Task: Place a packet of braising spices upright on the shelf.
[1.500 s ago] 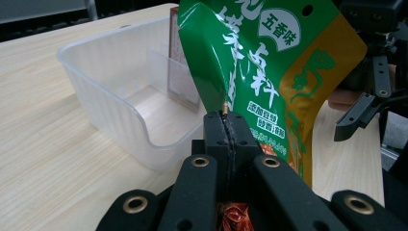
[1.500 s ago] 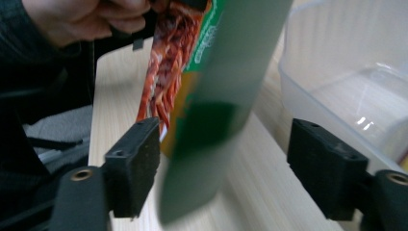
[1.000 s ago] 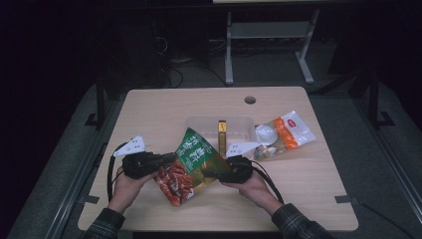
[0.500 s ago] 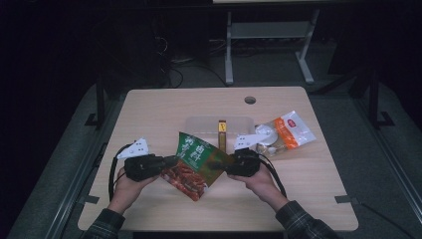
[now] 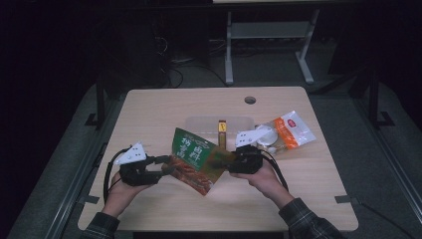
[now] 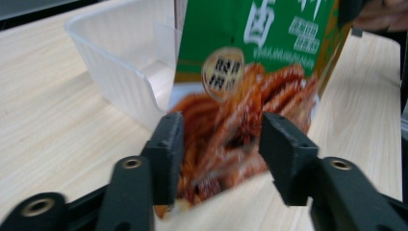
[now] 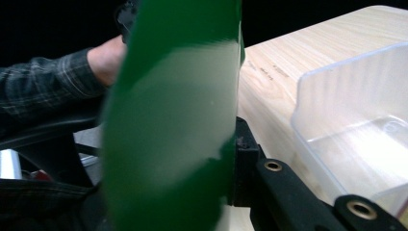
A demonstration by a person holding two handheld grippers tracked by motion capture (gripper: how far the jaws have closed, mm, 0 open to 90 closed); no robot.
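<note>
High view: a green snack bag (image 5: 195, 160) printed with reddish-brown chicken feet hangs tilted above the wooden table (image 5: 164, 107), between the two hand-held grippers. The right gripper (image 5: 230, 163) is clamped on the bag's right edge and carries it; in the right gripper view the bag's green and pale back (image 7: 173, 120) sits pinched edge-on against the black jaw. The left gripper (image 5: 166, 166) sits at the bag's lower left corner with its jaws parted; they have just been opening. In the left gripper view the lower end of the bag (image 6: 226, 130) lies in the gap between the two black pads (image 6: 169, 147), which stand clear of it on either side. Just behind the bag stands a clear plastic tray (image 5: 199, 122), with a small yellow-and-brown packet (image 5: 222, 129) at its right side. Farther right on the table lies a clear orange-topped pouch (image 5: 287, 130), near the right hand (image 5: 263, 175)
</note>
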